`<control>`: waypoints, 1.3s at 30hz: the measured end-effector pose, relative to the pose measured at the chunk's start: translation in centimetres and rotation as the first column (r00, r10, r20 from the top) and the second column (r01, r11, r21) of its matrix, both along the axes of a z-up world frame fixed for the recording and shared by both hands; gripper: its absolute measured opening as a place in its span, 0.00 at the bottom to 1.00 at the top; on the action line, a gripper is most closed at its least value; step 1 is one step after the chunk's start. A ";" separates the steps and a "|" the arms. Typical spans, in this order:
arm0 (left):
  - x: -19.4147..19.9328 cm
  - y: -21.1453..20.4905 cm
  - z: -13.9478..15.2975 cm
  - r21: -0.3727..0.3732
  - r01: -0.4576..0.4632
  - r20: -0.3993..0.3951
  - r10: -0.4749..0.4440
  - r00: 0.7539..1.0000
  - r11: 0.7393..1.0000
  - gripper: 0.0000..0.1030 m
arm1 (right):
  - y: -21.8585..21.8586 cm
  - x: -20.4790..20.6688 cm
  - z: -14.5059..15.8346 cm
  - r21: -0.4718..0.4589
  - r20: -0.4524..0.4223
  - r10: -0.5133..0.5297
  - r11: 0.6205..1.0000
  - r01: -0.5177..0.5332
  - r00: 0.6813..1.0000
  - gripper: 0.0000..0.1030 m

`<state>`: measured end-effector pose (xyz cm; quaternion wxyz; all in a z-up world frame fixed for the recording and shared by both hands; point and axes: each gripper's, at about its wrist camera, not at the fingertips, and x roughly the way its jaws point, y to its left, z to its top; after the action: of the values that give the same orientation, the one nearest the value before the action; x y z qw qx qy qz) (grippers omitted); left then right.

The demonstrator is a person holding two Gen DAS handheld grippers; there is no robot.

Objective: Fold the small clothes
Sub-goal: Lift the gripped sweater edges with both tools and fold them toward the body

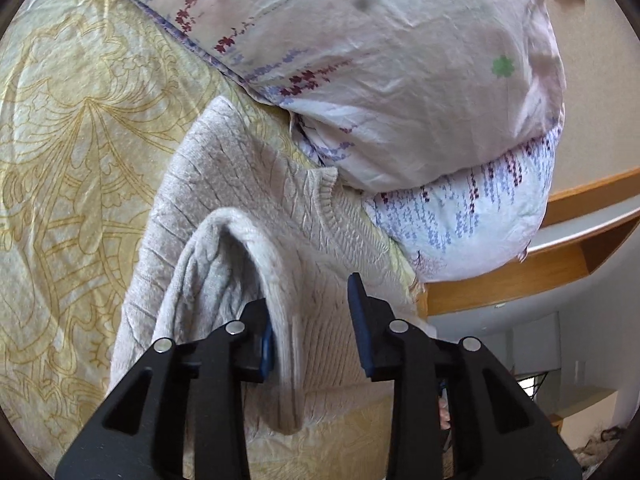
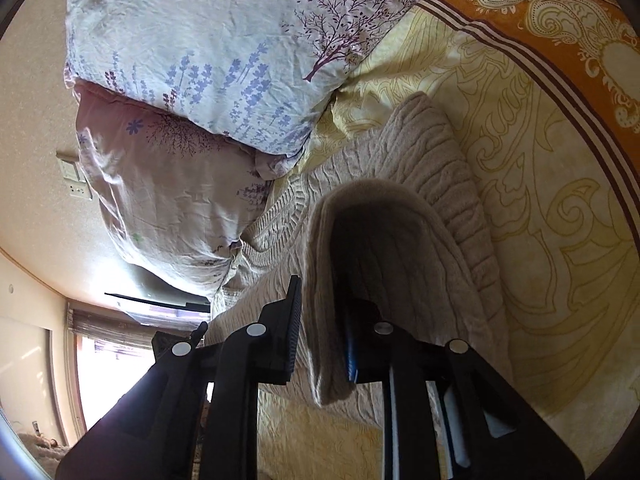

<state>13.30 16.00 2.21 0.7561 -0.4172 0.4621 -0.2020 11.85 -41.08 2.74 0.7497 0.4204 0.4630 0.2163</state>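
A beige cable-knit sweater (image 1: 240,176) lies on the yellow patterned bedspread (image 1: 72,120), its far end against the pillows. My left gripper (image 1: 308,296) is open. A raised fold of the sweater (image 1: 224,248) drapes over its left finger, and its right finger (image 1: 360,312) stands clear of the cloth. In the right wrist view the same sweater (image 2: 432,152) has another raised fold (image 2: 400,264) hanging over the right finger of my right gripper (image 2: 320,300). That gripper's jaws are slightly apart, the left finger (image 2: 294,328) just beside the cloth, not pressing it.
Two floral pillows (image 1: 400,60) (image 2: 200,40) are stacked at the head of the bed behind the sweater. A wooden headboard shelf (image 1: 520,276) runs beyond them. An orange patterned border (image 2: 540,20) edges the bedspread (image 2: 540,208). A bright window (image 2: 104,380) is at the lower left.
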 end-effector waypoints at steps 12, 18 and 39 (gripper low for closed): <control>0.1 0.5 0.6 0.012 0.006 0.029 -0.007 1.000 1.000 0.07 | 0.8 0.3 2.7 -0.048 0.153 -0.020 0.998 0.028 0.988 0.09; 3.3 1.4 3.3 -0.020 -0.076 0.120 0.078 0.990 0.997 0.07 | 0.5 3.1 6.5 -0.025 0.303 -0.099 0.993 0.112 0.948 0.09; 8.8 0.2 -1.7 0.039 -0.189 -0.022 0.190 0.982 0.981 0.17 | 0.0 8.9 -0.8 -0.030 -0.018 -0.257 0.966 0.256 0.966 0.38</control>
<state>22.13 16.19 0.48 0.7732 -0.4479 0.4337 -0.1154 20.77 -41.05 1.93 0.7720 0.4687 0.4160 0.1065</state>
